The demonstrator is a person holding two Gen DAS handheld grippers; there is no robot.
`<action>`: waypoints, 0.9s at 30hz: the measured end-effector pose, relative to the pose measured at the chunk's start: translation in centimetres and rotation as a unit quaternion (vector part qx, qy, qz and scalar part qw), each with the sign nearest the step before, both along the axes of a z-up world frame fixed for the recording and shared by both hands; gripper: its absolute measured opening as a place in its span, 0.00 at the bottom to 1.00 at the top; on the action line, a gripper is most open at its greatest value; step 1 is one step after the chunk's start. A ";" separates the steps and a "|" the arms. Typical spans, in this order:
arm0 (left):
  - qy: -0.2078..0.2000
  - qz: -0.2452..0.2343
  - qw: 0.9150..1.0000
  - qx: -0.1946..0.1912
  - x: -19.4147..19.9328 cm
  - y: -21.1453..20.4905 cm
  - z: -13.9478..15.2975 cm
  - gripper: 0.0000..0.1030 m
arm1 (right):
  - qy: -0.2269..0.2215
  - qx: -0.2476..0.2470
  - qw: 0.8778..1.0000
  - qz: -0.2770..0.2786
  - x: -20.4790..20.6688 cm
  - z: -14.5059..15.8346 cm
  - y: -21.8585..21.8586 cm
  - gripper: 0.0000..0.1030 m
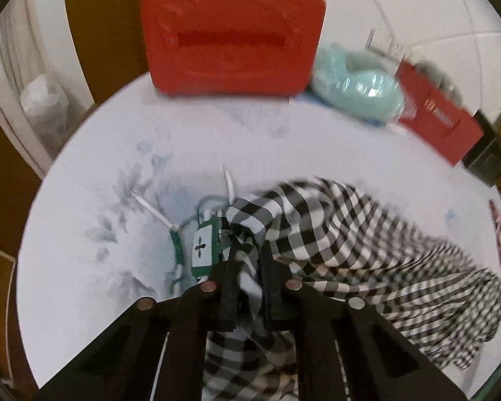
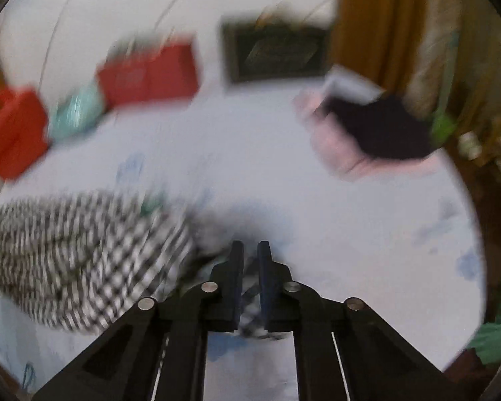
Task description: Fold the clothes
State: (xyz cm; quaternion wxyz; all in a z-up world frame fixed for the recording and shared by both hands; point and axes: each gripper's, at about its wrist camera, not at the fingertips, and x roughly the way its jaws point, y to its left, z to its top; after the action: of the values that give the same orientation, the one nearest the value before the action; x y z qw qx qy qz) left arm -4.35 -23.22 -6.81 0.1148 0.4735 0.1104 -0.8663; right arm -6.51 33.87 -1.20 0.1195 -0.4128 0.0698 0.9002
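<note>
Left wrist view is showing a white bed sheet with faint leaf print, one red case, one teal bundle and one red box. The left gripper is pinching the checkered garment beside its green tags. Right wrist view, blurred, is adding a pink-and-black pile; the right gripper is nearly closed on checkered cloth.

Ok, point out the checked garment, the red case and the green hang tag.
checked garment [image 1: 334, 220], left wrist view, on its raised middle fold.
red case [image 1: 232, 33], left wrist view, on its front panel.
green hang tag [image 1: 203, 245], left wrist view, on its white face.
</note>
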 end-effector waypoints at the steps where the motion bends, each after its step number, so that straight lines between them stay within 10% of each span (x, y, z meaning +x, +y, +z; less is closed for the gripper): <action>1: 0.010 0.000 1.000 -0.006 0.5 -0.1 1.0 0.08 | 0.017 0.002 1.000 -0.015 1.1 1.8 1.1 0.07; 9: 0.003 -0.015 1.000 -0.027 1.0 -2.0 2.2 0.07 | -0.031 -0.066 0.996 -0.042 5.6 0.3 5.2 0.19; 11: -0.003 -0.031 0.999 -0.019 0.5 -1.5 1.3 0.23 | -0.037 -0.097 0.994 -0.035 5.1 -1.6 4.9 0.67; 13: -0.010 -0.046 0.999 -0.012 0.0 -1.0 0.4 0.44 | -0.044 -0.121 0.991 -0.026 4.5 -3.3 4.3 0.86; 27: -0.092 -0.082 0.992 -0.014 -0.4 1.7 -6.8 0.61 | -0.100 -0.110 0.986 0.073 -2.6 -9.6 -0.6 1.00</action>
State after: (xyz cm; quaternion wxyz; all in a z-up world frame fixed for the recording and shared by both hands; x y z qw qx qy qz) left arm -4.78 -21.56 -13.66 0.0596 0.5568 0.0483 -0.8271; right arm -9.07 33.30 -10.81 0.0140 -0.5157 0.1260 0.8473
